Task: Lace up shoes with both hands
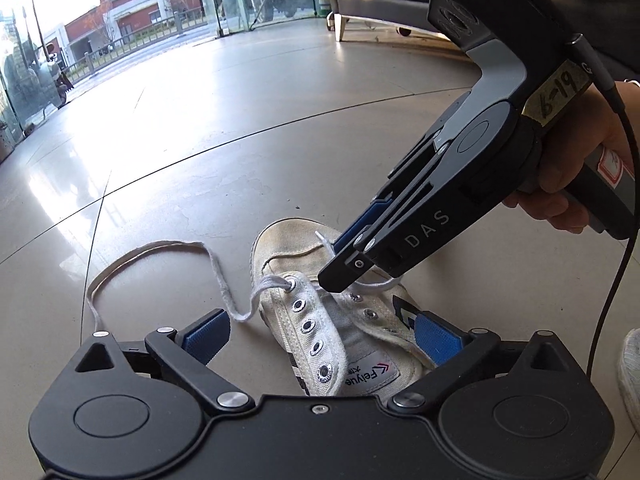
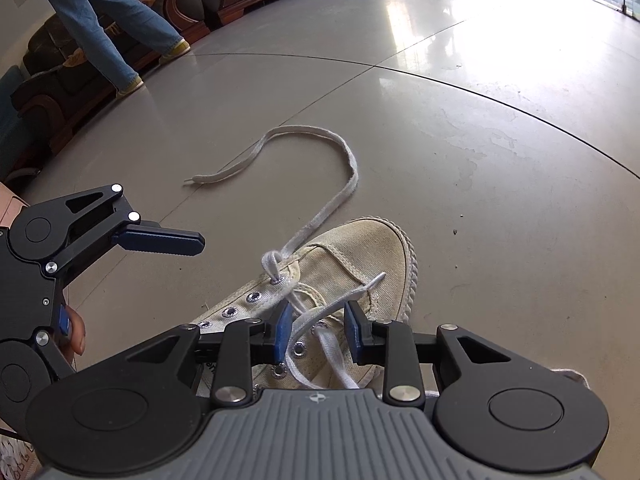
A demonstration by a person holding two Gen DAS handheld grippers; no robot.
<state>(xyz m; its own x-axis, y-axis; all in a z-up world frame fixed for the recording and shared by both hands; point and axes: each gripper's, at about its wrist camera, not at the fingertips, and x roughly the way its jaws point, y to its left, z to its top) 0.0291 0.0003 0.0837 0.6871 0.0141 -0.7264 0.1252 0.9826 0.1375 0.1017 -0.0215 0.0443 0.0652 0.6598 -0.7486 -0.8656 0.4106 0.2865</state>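
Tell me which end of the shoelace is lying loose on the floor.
The long end leaving the front eyelet nearest the left gripper trails in a loop across the floor; the short end lies on the toe.

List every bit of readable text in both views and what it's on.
"DAS": side of the right gripper.
"6-19": handwritten tape label on that gripper's handle.
"Feiyue": tongue tag of the shoe; small characters beside it are unreadable.
Red sticker on the handle: too blurred.
Right wrist view: nothing legible.
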